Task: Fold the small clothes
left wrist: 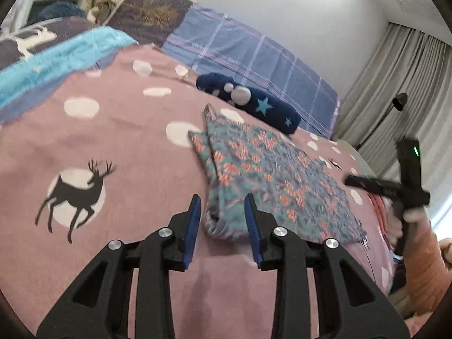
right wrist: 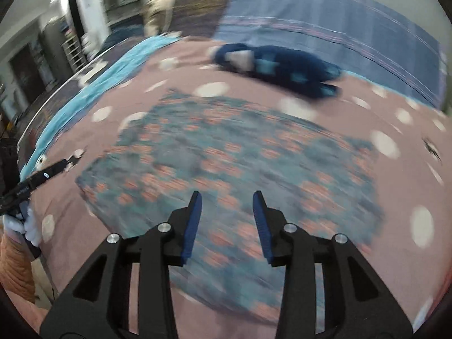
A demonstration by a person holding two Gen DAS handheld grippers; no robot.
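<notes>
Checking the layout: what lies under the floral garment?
The floral garment lies on the pink spotted blanket. Whatever the garment covers, including its own folded-under layers, is hidden.

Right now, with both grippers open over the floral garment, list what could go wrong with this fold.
1. The floral garment has a bunched, rolled edge near the left gripper; a pinch there may catch several layers and skew the fold.
2. The right wrist view is heavily blurred, so the right gripper may land off the edge.
3. The pink dotted blanket lies directly beneath, so the open jaws could pinch it together with the garment.
</notes>
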